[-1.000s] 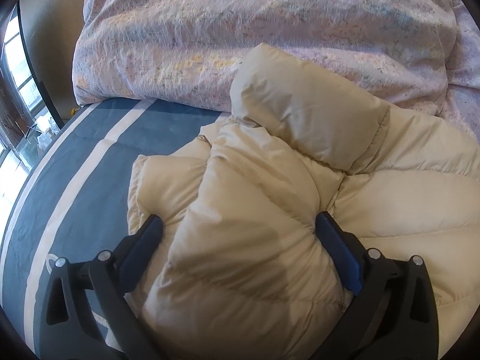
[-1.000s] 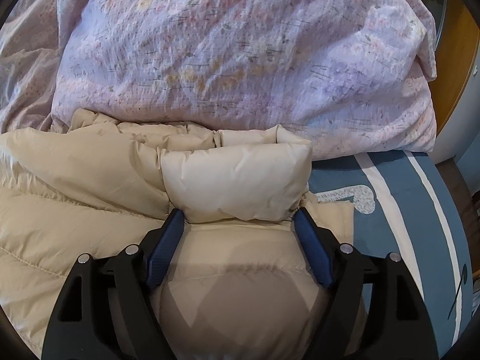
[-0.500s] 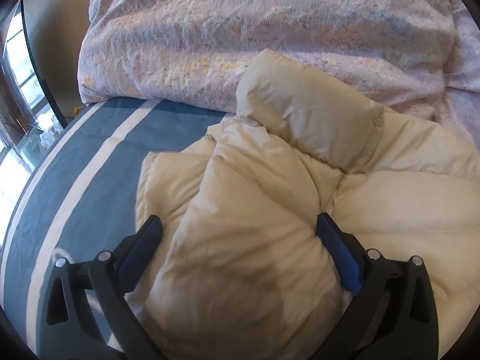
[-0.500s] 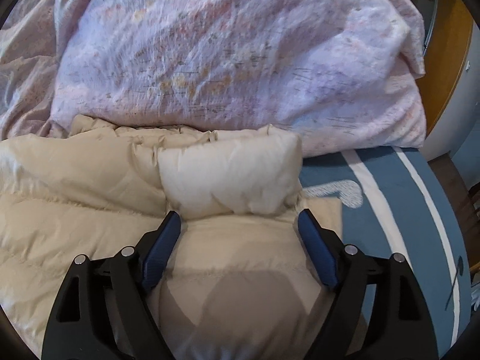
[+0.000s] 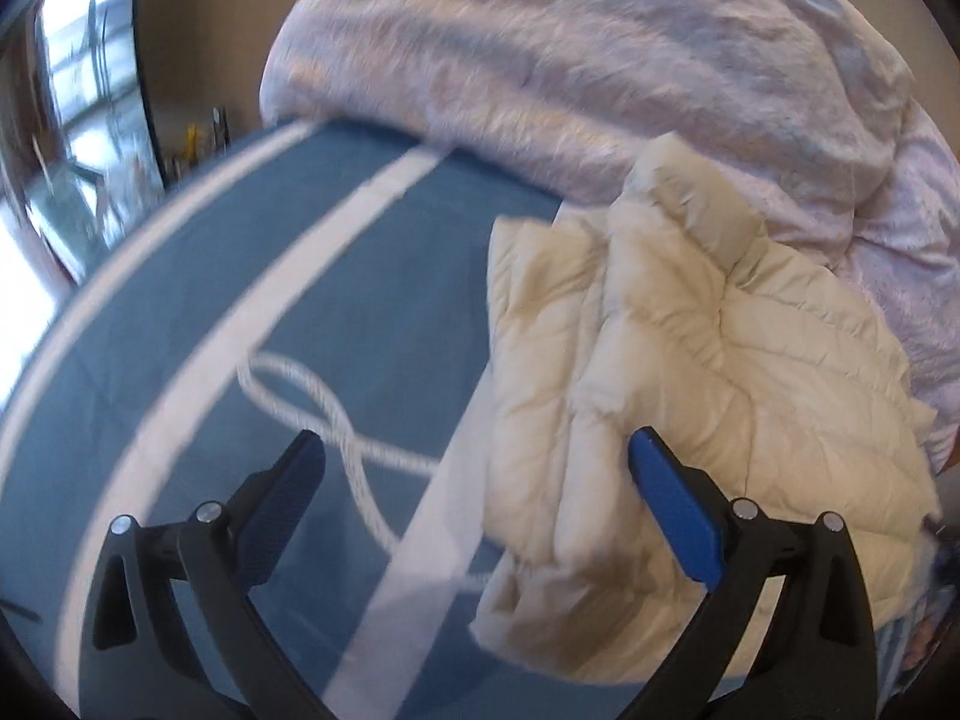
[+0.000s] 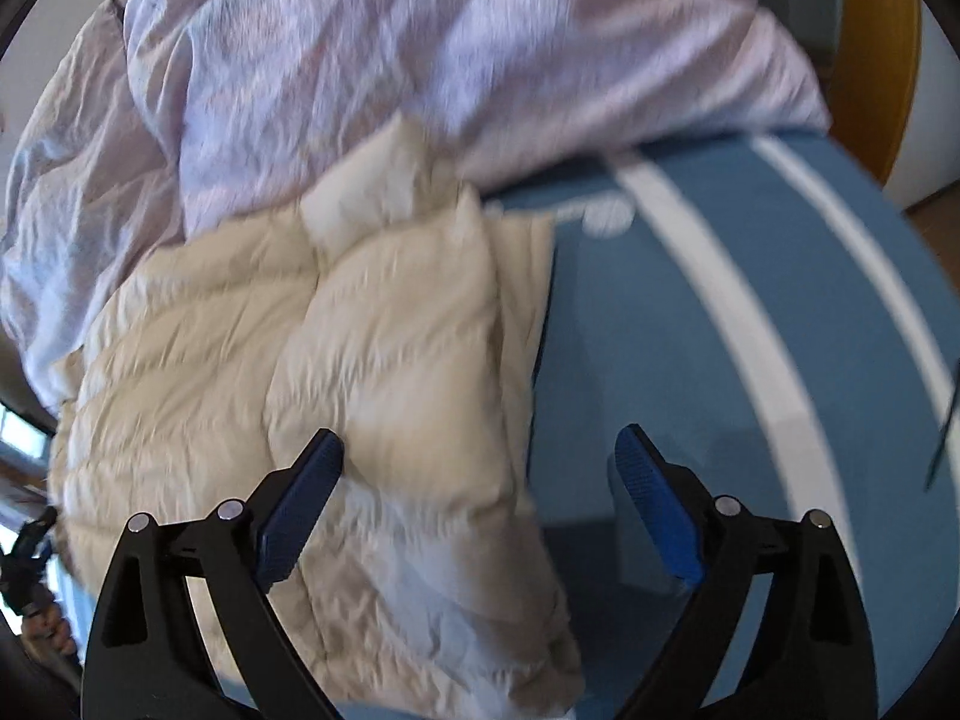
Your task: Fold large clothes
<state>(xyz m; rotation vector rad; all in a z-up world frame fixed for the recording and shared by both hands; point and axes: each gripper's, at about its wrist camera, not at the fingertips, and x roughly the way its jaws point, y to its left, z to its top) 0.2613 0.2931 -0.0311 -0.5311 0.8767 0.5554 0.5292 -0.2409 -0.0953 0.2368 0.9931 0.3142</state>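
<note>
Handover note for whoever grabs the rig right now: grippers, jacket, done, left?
Left gripper: open, nothing pinched; the cream puffer jacket lies by its right finger.
Right gripper: jaws opening, not gripping; the jacket's edge lies loose between them.
Jacket: folded bundle on the blue striped bedsheet, its far end against the pink duvet.
Done: jacket looks folded and released.
Left: probably tidy the fold; no other garment is in view.

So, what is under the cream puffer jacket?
The cream puffer jacket lies on the blue bedsheet with white stripes. Its far end meets the lilac duvet; anything beneath is hidden.
</note>
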